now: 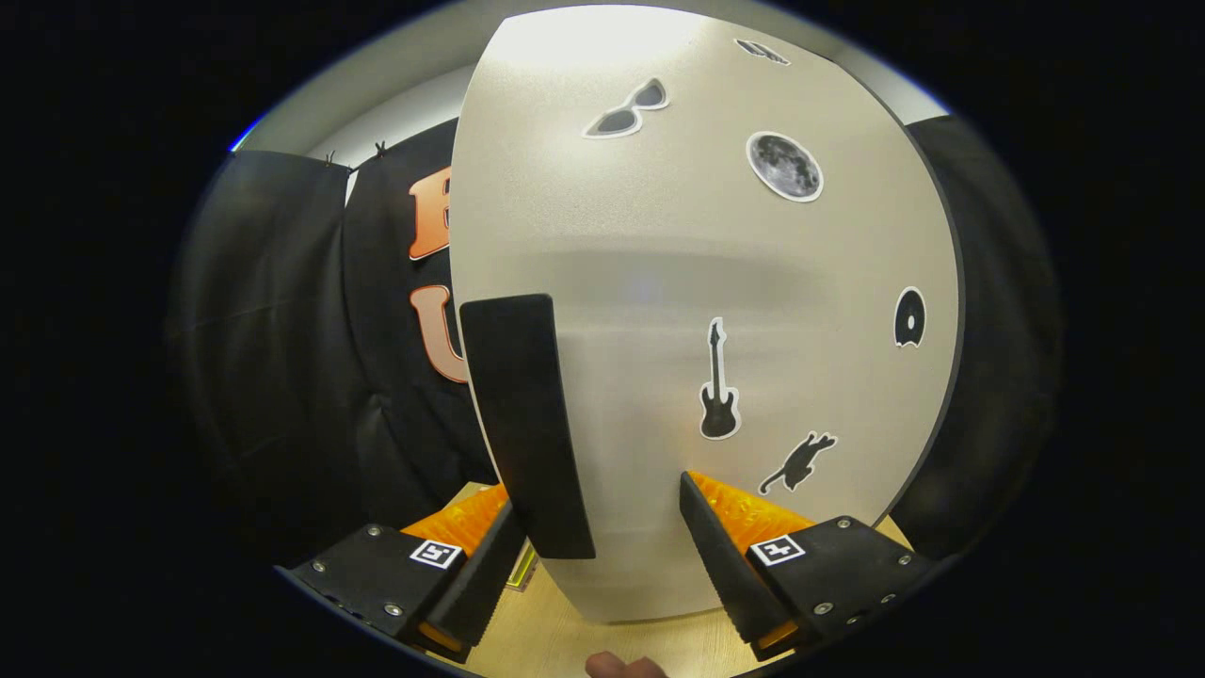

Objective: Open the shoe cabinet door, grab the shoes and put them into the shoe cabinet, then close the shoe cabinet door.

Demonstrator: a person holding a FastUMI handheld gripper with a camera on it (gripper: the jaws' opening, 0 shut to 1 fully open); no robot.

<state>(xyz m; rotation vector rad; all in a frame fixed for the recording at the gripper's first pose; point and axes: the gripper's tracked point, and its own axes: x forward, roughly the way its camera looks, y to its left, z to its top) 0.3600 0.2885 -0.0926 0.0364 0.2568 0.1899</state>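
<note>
1. Shoe cabinet door (pixel 697 282): a pale, finely textured panel standing just ahead of the claw. Closed or ajar cannot be told.
2. Handle (pixel 527 424): a long black strip fixed along the door's left edge, at about 11 o'clock from the claw's midpoint. Its lower end sits just inside the left finger.
3. Claw (pixel 602 556): released, fingers spread wide apart. The left finger (pixel 475 584) lies beside the foot of the handle; contact cannot be confirmed. The right finger (pixel 720 556) stands close against the door face, well apart from the handle. Nothing is pinched between them.
4. Stickers on the door: guitar (pixel 718 381) at 1 o'clock from the claw; cat (pixel 798 461) just beyond the right finger at 2 o'clock; moon (pixel 784 167) and sunglasses (pixel 628 108) high at 12 to 1 o'clock; a small round disc (pixel 909 317) near the door's right edge.
5. Counter (pixel 602 640): light wood surface visible under the door's lower edge, between the fingers.
6. A fingertip (pixel 621 667) of a person shows at 6 o'clock, below the claw.
</note>
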